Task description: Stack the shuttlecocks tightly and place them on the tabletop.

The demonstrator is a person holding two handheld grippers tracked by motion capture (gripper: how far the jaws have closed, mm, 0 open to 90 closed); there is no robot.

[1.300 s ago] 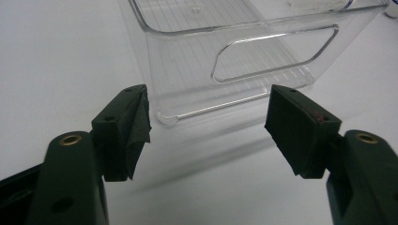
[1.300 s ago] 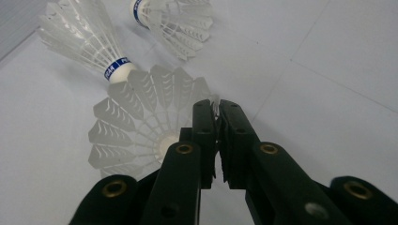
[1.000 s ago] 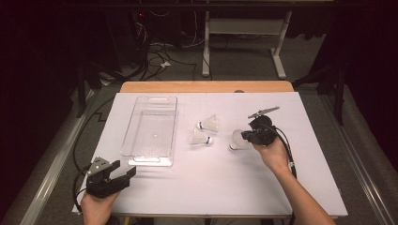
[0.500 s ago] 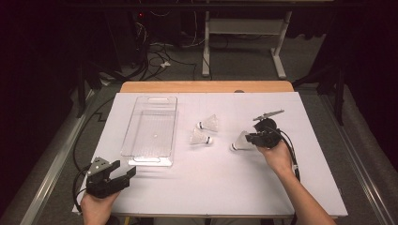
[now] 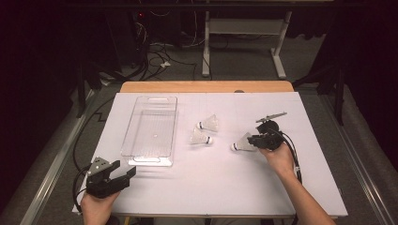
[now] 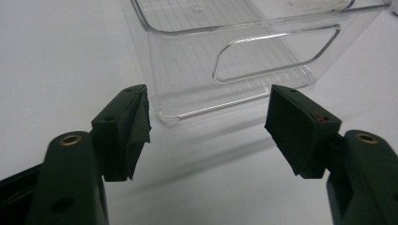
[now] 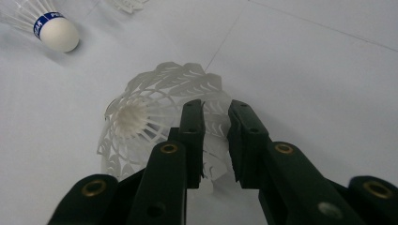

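At the near left corner of the table [image 5: 216, 187] the left gripper [image 5: 123, 174] rests in the person's left hand [image 5: 96, 208], its jaws spread wide with nothing between them. Its own view shows the two black pads well apart, aimed at the handle end of the clear tray [image 6: 263, 61], which stands just beyond them.

Farther in and to the right, the right hand [image 5: 278, 157] holds the right gripper [image 5: 252, 139] at a shuttlecock [image 5: 242, 143] that lies on its side, cork end to the left. In the right gripper view the jaws straddle the rim of the feather skirt [image 7: 155, 108] with a narrow gap (they have just been opening), and a strip of the skirt stands between the pads; the pads look loosened rather than pinching it.

Left of that, near the middle of the table, lie two more shuttlecocks, one nearer [image 5: 201, 138] and one just beyond it [image 5: 208, 123].

The tray [image 5: 152, 126] runs lengthwise on the left half, its far end toward the wooden table edge [image 5: 206, 86].
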